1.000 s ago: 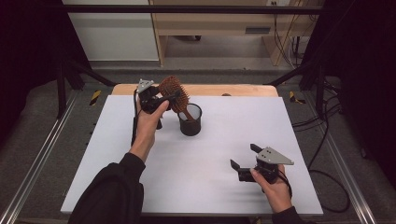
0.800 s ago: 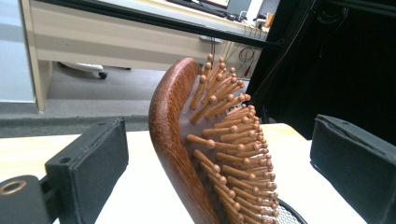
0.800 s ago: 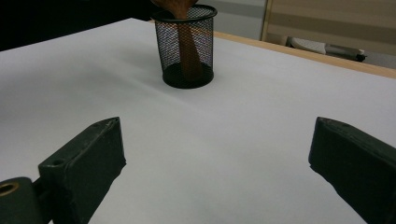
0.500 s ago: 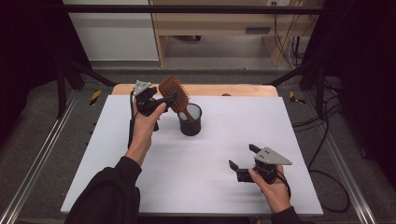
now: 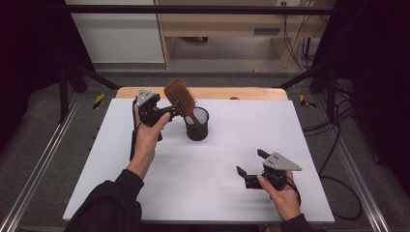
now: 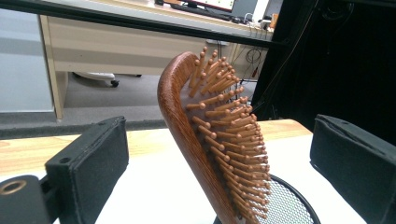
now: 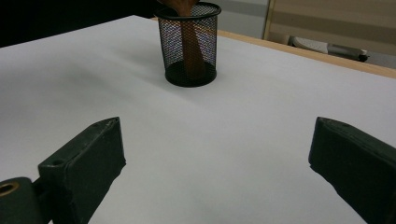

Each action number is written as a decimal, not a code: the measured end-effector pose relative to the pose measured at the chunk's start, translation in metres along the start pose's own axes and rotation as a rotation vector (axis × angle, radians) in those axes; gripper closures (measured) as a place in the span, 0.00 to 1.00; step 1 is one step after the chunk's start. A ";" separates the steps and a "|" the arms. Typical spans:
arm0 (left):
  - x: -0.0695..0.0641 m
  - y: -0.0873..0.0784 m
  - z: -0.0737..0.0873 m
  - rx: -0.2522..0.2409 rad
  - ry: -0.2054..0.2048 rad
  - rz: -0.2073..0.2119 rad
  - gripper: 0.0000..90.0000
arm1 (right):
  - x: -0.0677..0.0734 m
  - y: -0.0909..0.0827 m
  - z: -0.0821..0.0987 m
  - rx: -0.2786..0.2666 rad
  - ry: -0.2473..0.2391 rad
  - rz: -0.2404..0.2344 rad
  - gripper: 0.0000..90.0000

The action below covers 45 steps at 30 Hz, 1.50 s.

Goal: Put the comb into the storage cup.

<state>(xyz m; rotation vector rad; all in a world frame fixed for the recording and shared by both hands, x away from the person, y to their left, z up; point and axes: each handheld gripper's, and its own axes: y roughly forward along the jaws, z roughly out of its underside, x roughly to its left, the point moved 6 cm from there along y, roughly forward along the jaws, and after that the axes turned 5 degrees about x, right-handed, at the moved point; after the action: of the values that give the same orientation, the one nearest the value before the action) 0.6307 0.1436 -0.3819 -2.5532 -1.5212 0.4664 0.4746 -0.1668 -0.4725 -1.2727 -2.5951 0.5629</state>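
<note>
In the left gripper view the two black fingers [image 6: 88,163] stand spread wide at the lower left and right of the frame, with the brush [image 6: 212,140] rising between them and touching neither (the bristles face the right-hand one). In the high view the left gripper [image 5: 162,112] sits at upper left of centre, level with the brush's head, which leans up and to the left out of the cup [image 5: 197,123]. The handle goes down inside the cup, as the right gripper view shows through the mesh near the top of the frame. The right gripper [image 5: 254,166] rests low at the lower right of the high view, fingers spread and empty, well apart from the cup, on the white table [image 5: 300,130]. The brush looks like stiff wood, light and rigid, with a smooth curved back that could slip under the pads; the bristle pins would give an uneven seat. The best hold, I judge, is across the edges of the head or on the neck just above the cup's rim. The cup is thin wire mesh, light, and may tip or drag along if the brush is pulled at a slant. No brand, label or writing can be read on either thing.
</note>
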 end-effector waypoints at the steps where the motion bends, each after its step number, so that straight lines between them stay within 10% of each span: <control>1: -0.001 -0.001 0.000 0.000 0.002 0.002 0.05 | 0.000 0.000 0.000 0.000 0.001 0.000 0.04; 45: -0.008 -0.051 -0.017 -0.048 0.043 0.023 0.03 | 0.000 0.000 -0.001 -0.002 -0.005 -0.005 0.04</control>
<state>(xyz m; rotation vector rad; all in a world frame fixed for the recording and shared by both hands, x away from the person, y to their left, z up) 0.5902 0.1616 -0.3509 -2.6014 -1.5080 0.3803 0.4744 -0.1663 -0.4719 -1.2668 -2.6028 0.5630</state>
